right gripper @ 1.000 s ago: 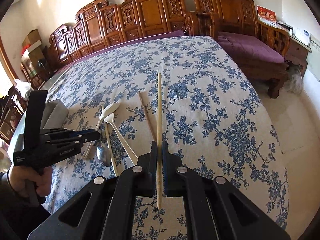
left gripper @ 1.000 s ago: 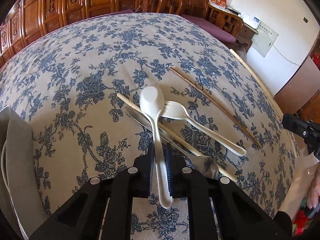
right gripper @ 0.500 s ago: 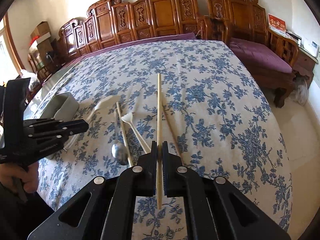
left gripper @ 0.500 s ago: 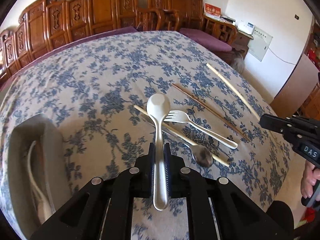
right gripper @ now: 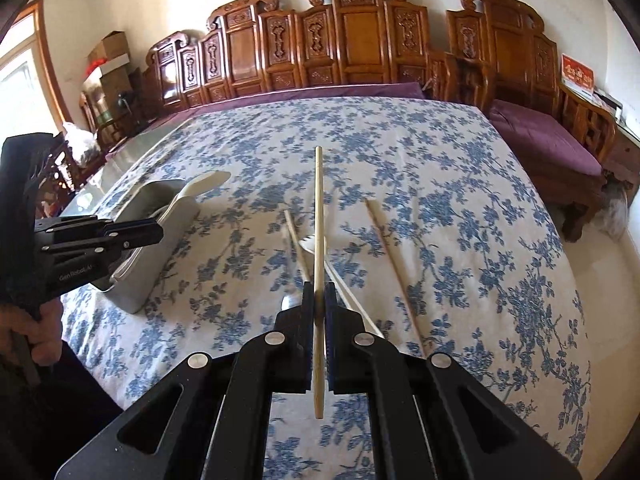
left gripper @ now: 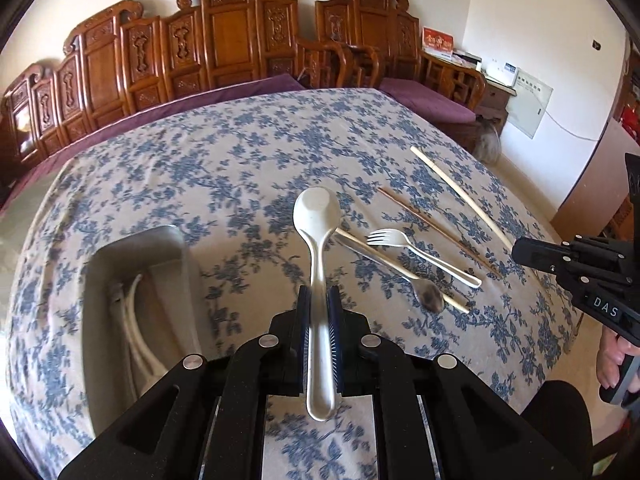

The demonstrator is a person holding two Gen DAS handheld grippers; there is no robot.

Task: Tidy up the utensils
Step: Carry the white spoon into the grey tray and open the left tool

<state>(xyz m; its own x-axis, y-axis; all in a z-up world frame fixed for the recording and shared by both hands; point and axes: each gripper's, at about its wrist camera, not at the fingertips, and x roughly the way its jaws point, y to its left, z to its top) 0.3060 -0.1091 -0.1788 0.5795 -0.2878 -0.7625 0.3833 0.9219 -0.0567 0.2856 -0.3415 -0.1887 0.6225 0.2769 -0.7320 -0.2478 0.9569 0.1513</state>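
My left gripper [left gripper: 318,300] is shut on the handle of a white spoon [left gripper: 316,216], held above the flowered cloth with its bowl pointing away. To its left lies a grey tray [left gripper: 89,320] with white utensils inside. My right gripper [right gripper: 318,296] is shut on a pale chopstick [right gripper: 318,208] that points forward over the table. On the cloth lie a white fork [left gripper: 420,252], a metal spoon [left gripper: 429,300], a pale chopstick [left gripper: 384,258] and a brown chopstick [left gripper: 436,232]. The left gripper [right gripper: 154,232] with the spoon [right gripper: 200,188] hangs over the tray [right gripper: 148,280].
A blue-flowered cloth [left gripper: 224,168] covers the whole table. Carved wooden chairs [right gripper: 360,40] line the far side, and a purple-cushioned bench [right gripper: 552,140] stands at the right. A hand [right gripper: 40,336] holds the left gripper's handle near the front left edge.
Both grippers have risen and drawn back from the pile. The left one carried the white spoon leftward to the grey tray, which has come fully into view. Both grips are unchanged.
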